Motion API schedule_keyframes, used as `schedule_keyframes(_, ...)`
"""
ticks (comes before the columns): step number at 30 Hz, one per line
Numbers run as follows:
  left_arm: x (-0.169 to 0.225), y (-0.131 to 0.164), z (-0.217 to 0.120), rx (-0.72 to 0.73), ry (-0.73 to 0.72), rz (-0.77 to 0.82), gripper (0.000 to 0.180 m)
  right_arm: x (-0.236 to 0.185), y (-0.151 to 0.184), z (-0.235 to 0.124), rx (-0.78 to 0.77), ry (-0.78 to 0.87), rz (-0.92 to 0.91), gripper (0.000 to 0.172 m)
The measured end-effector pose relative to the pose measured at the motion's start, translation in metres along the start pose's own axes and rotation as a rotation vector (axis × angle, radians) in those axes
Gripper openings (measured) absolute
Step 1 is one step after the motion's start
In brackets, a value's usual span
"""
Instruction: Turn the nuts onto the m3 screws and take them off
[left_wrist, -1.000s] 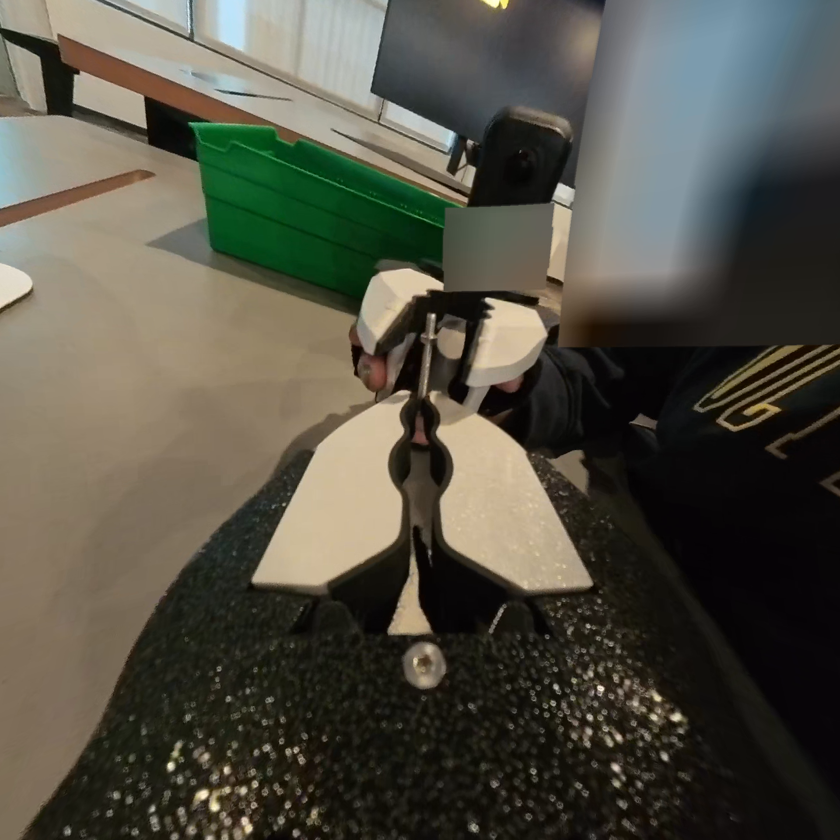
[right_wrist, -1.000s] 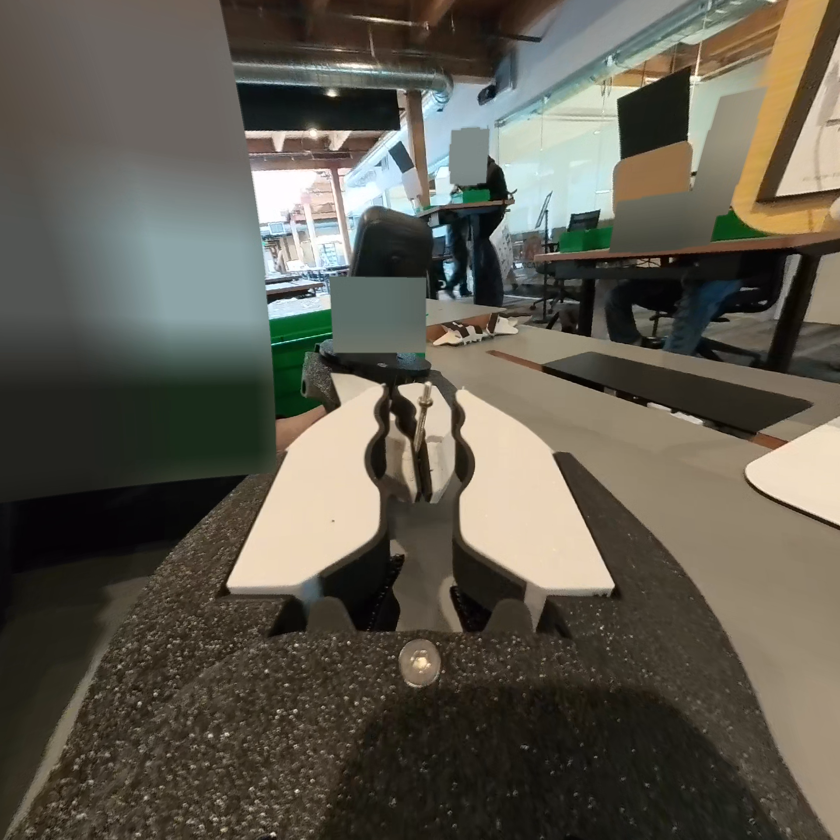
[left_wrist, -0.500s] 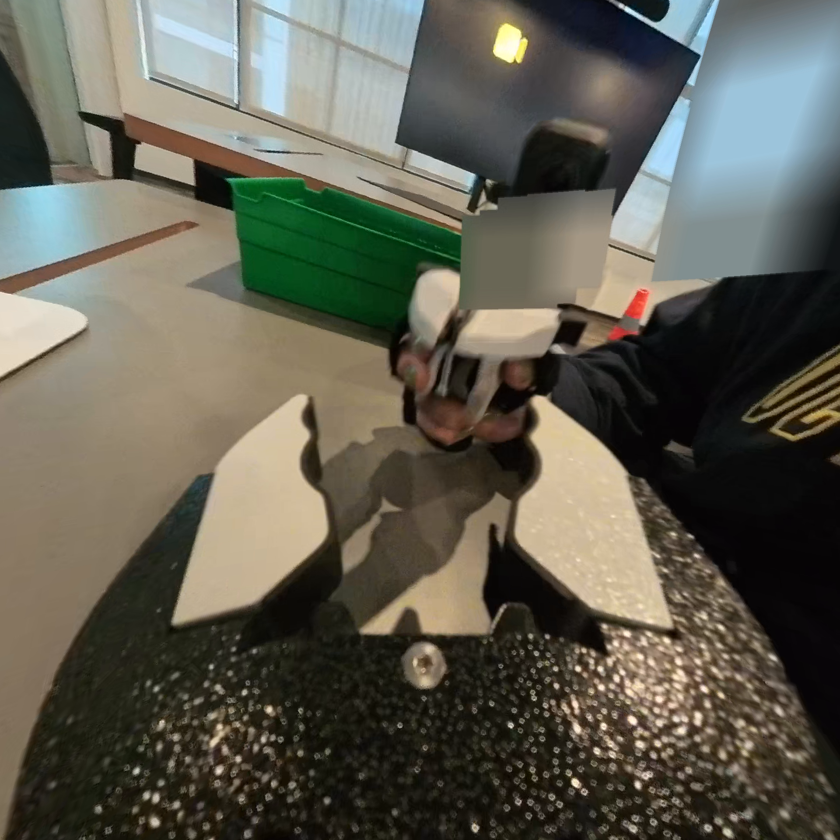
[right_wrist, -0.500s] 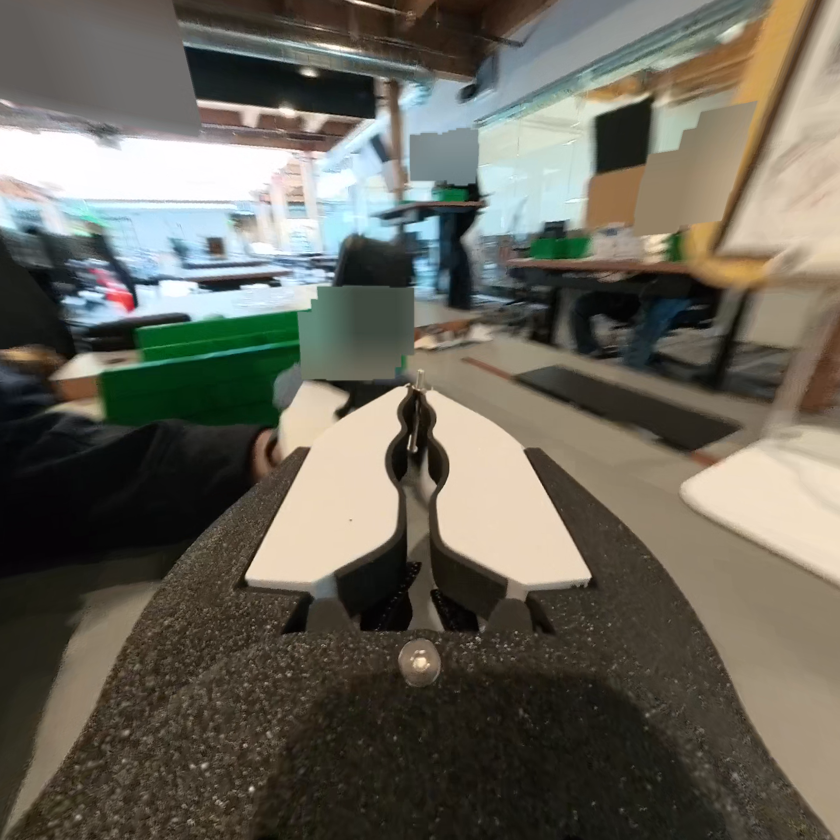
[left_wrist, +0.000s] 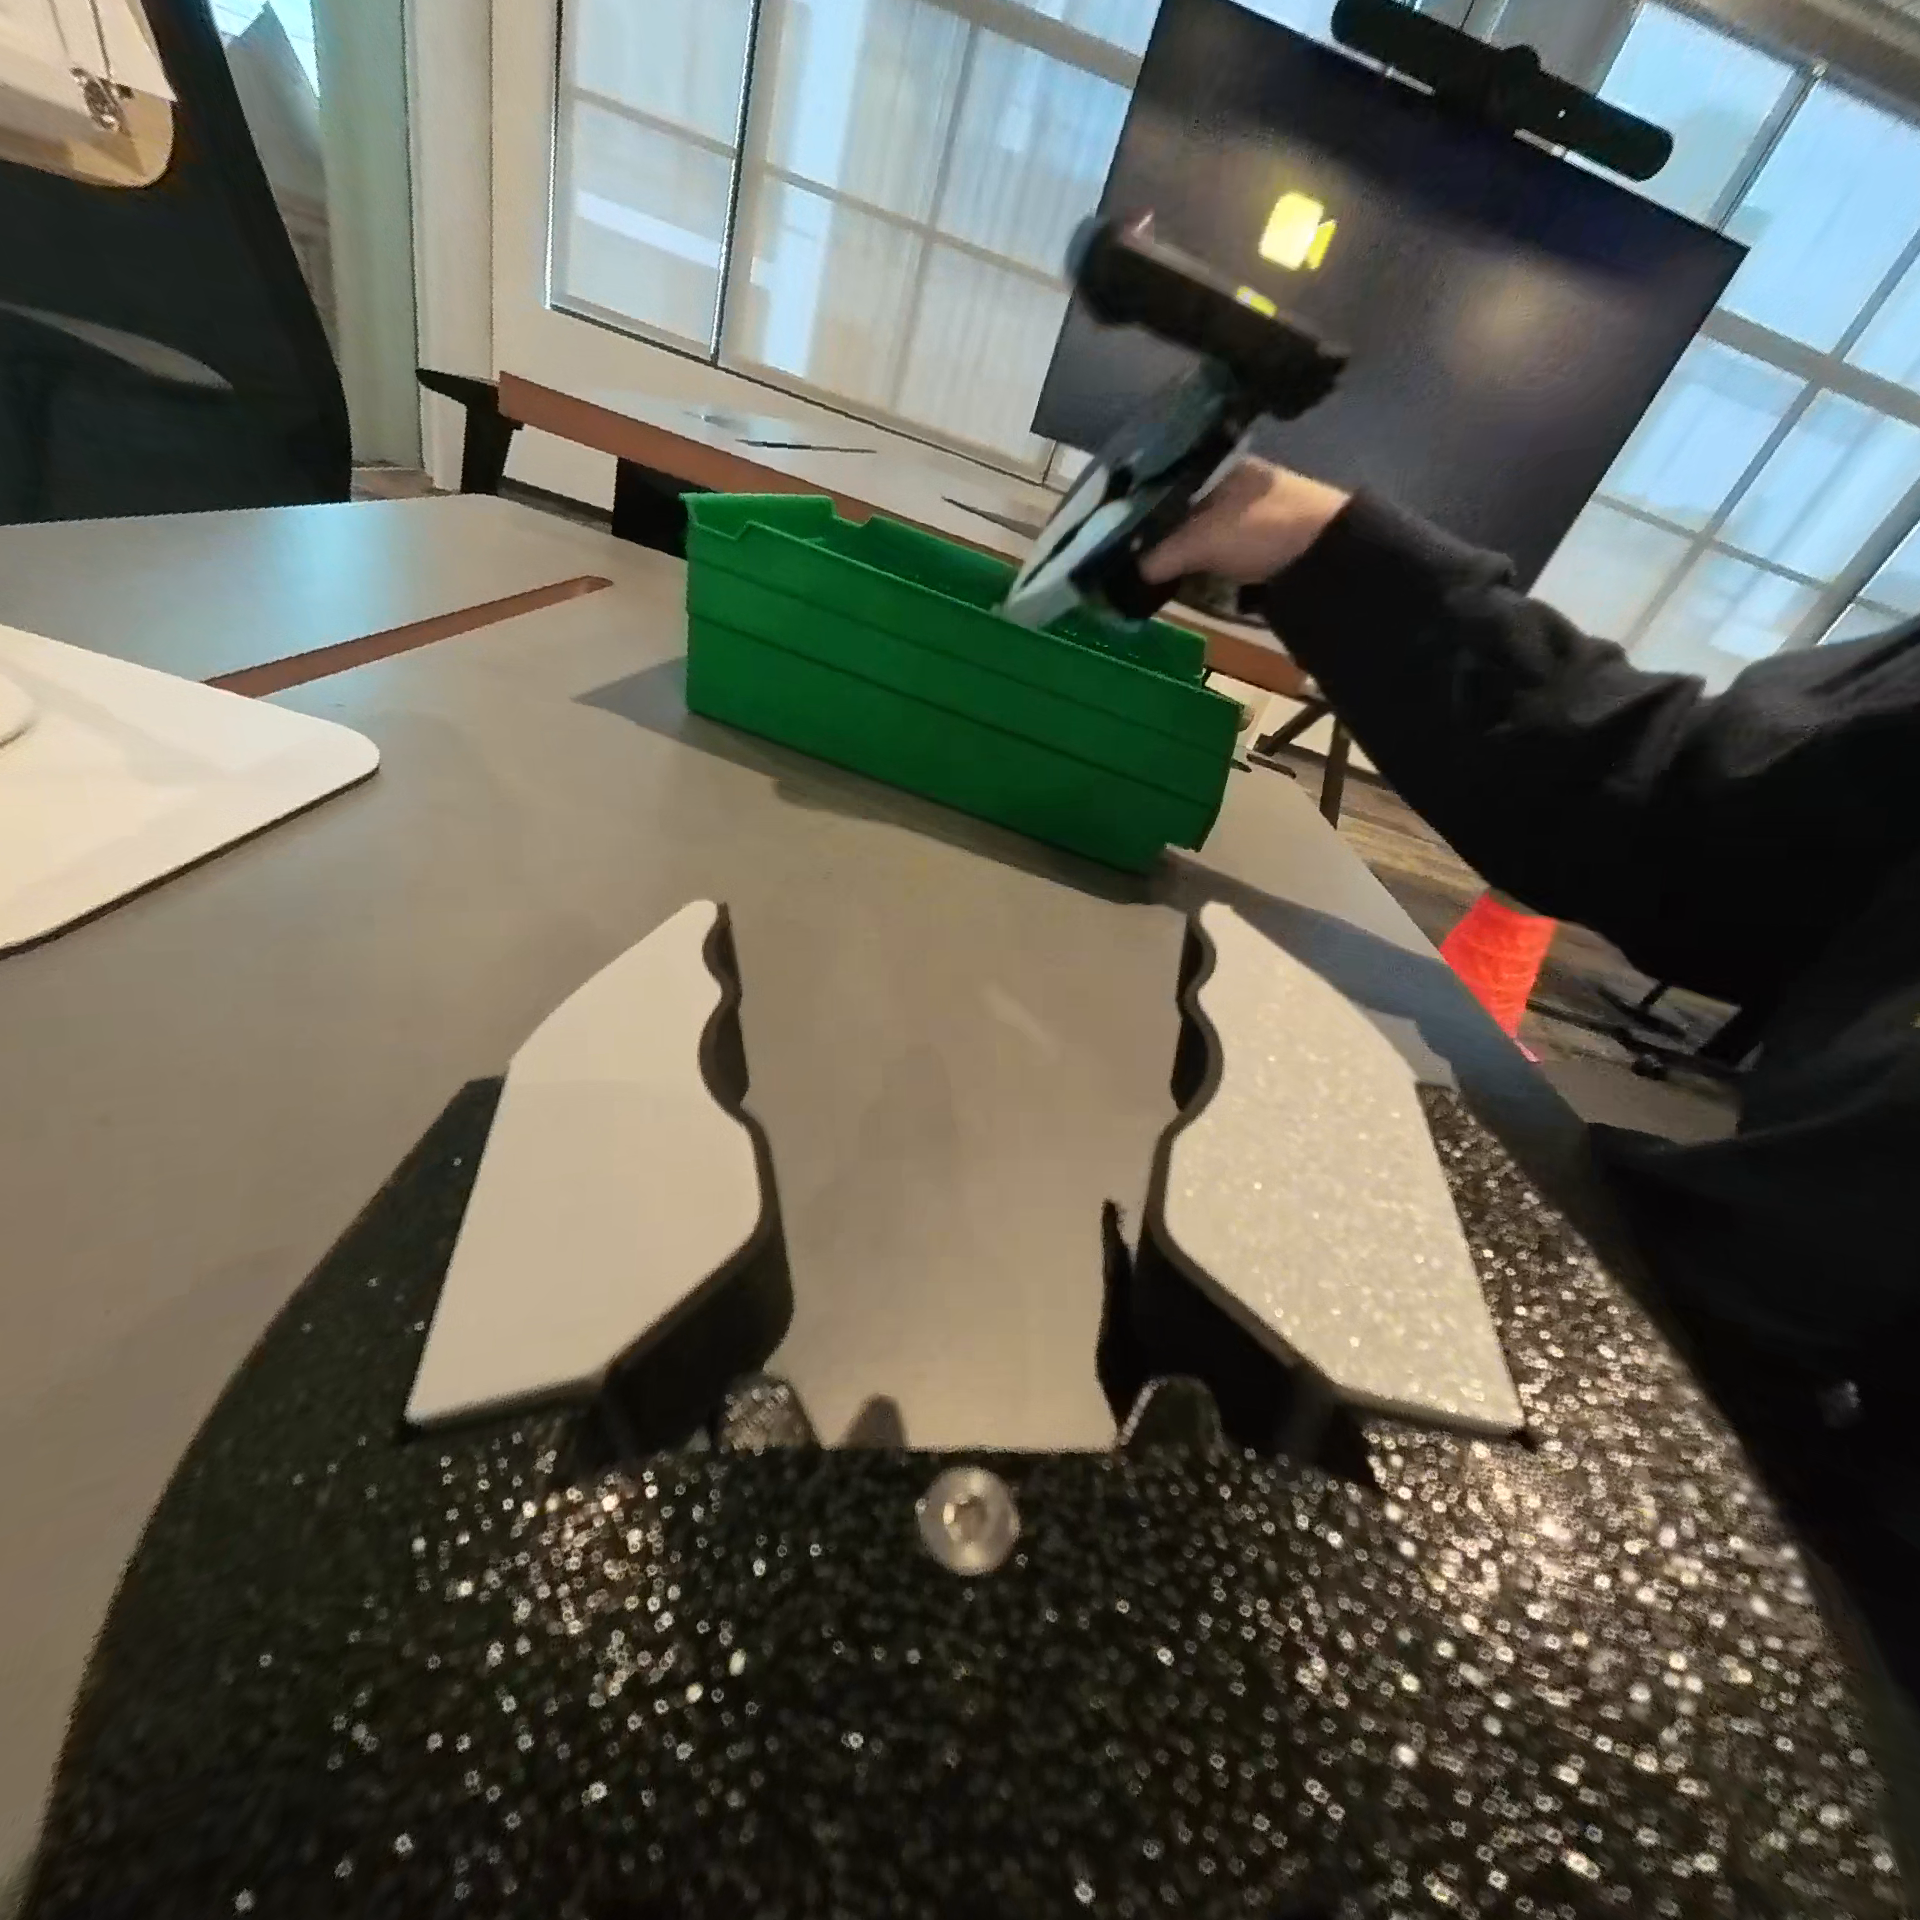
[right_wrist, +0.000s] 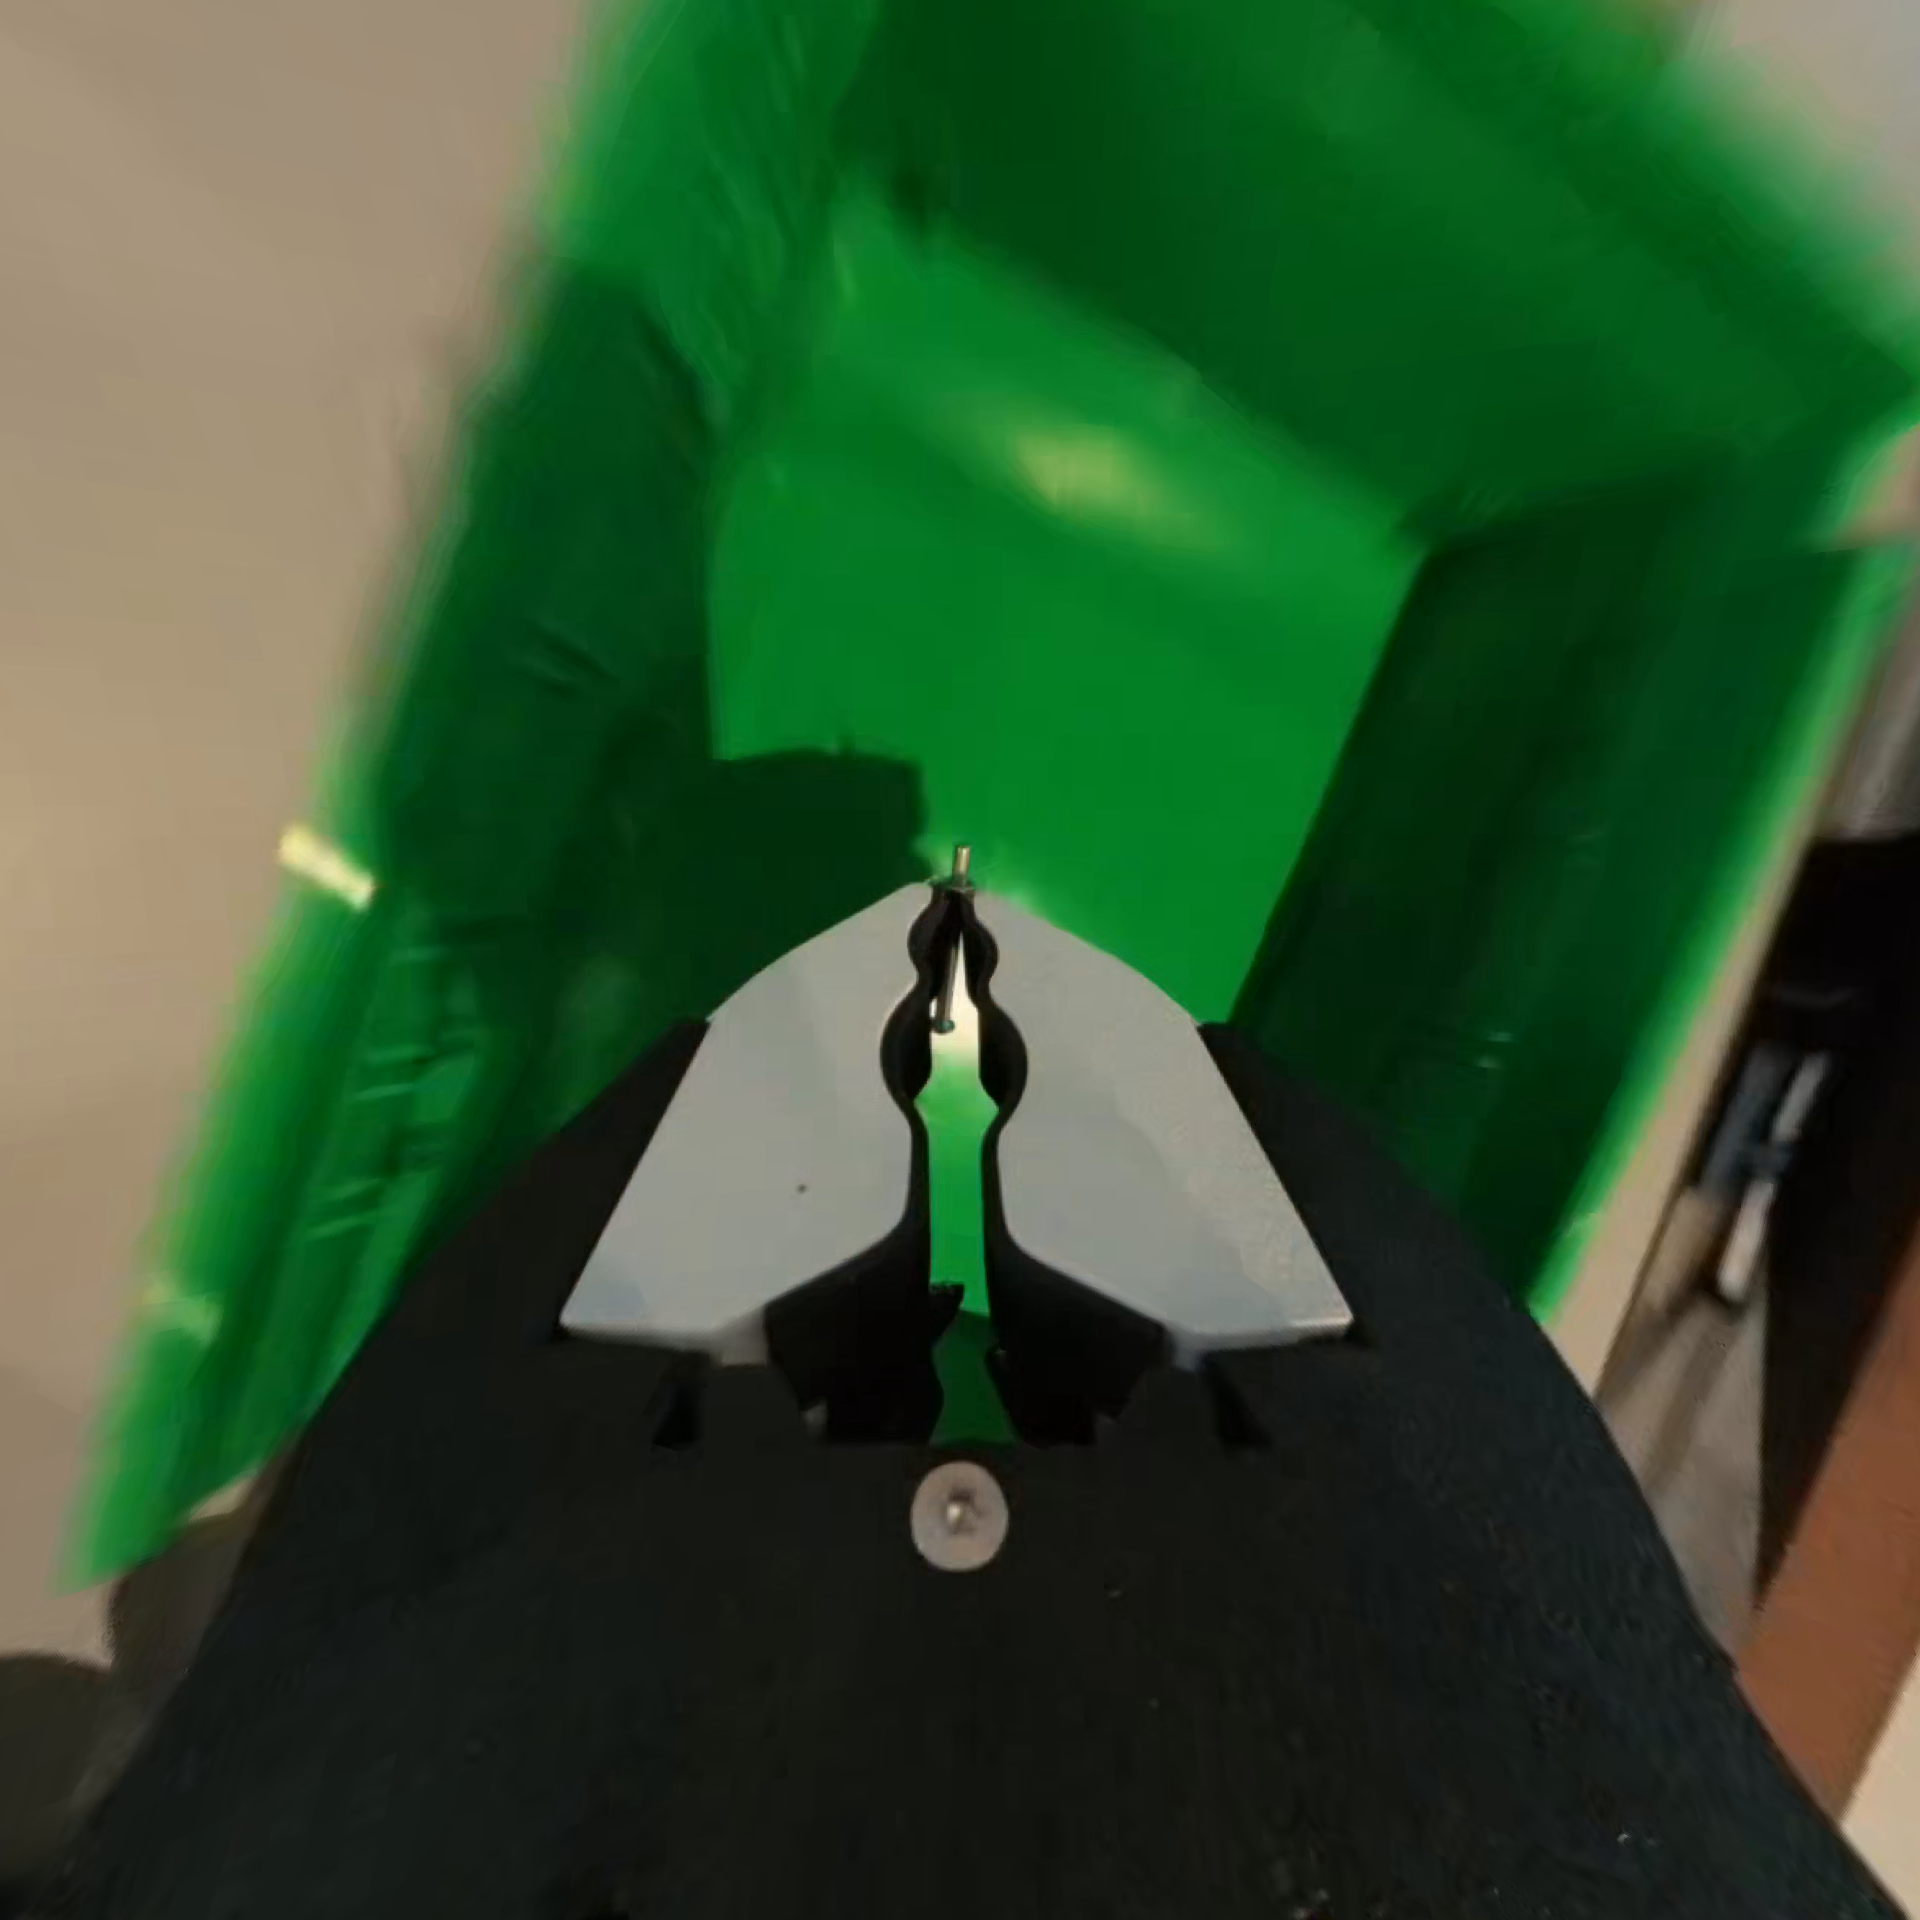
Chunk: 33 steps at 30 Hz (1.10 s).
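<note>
Your right gripper (right_wrist: 954, 894) pinches a thin silver metal screw (right_wrist: 951, 951) over the green plastic bin (right_wrist: 1039, 644); your left gripper (left_wrist: 954, 920) gapes wide, holding nothing, above the grey table (left_wrist: 416, 935).

The left wrist view looked forward from low above the grey table (left_wrist: 312, 935), along its own gripper's spread fingers (left_wrist: 623, 1143), toward the green bin (left_wrist: 935, 717) at middle distance and the windows and dark screen (left_wrist: 1403, 343) behind. The right wrist view, blurred, pointed steeply down from close above into that same green bin (right_wrist: 1039, 623), whose walls filled most of the frame beyond its nearly closed fingers (right_wrist: 790, 1122). Both views shared the bin, and the left one also caught the right gripper (left_wrist: 1049, 582) dipping into it.
</note>
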<state>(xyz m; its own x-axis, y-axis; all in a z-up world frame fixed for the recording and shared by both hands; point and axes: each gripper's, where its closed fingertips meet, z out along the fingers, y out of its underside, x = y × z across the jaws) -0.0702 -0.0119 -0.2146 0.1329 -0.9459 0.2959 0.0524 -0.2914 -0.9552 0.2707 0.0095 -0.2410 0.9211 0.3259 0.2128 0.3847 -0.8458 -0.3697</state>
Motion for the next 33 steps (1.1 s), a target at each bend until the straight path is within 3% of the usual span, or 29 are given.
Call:
schedule_keyframes(1, 0.000, 0.000, 0.000, -0.002, -0.003, 0.004, 0.079, 0.004, 0.010, 0.014, -0.064, -0.003, 0.001, 0.003)
schedule_keyframes(4, 0.001, 0.001, 0.001, -0.006, -0.010, 0.024, 0.048, 0.007, 0.029, 0.038, -0.164, 0.002, 0.034, 0.003)
schedule_keyframes(10, 0.003, 0.004, 0.004, -0.034, -0.022, 0.067, 0.048, 0.004, 0.039, 0.054, -0.199, -0.039, 0.130, 0.004)
schedule_keyframes(15, 0.004, 0.003, 0.003, -0.025, -0.023, 0.077, 0.039, 0.014, 0.032, 0.035, -0.157, -0.015, 0.170, 0.024)
schedule_keyframes(18, 0.001, 0.000, 0.001, 0.002, -0.041, 0.064, 0.040, 0.017, 0.007, -0.009, 0.016, 0.030, 0.190, 0.021)
schedule_keyframes(20, -0.002, -0.001, 0.000, 0.013, -0.056, 0.050, 0.040, 0.000, -0.028, -0.048, 0.232, 0.033, 0.157, 0.019)
schedule_keyframes(22, -0.006, -0.003, -0.001, 0.023, -0.081, 0.040, 0.041, -0.041, -0.070, -0.086, 0.506, -0.012, 0.106, 0.017)
schedule_keyframes(24, -0.010, -0.004, -0.002, 0.034, -0.113, 0.039, 0.042, -0.106, -0.100, -0.103, 0.679, -0.125, -0.005, 0.016)
schedule_keyframes(27, -0.017, -0.006, -0.006, 0.047, -0.176, 0.035, 0.043, -0.192, -0.130, -0.084, 0.812, -0.201, -0.137, 0.026)
schedule_keyframes(29, -0.024, -0.006, -0.009, 0.048, -0.227, 0.031, 0.043, -0.226, -0.148, -0.062, 0.927, -0.164, -0.126, 0.042)
schedule_keyframes(33, -0.036, -0.005, -0.016, 0.030, -0.340, 0.060, 0.033, -0.262, -0.167, -0.034, 1.103, -0.084, -0.108, 0.031)
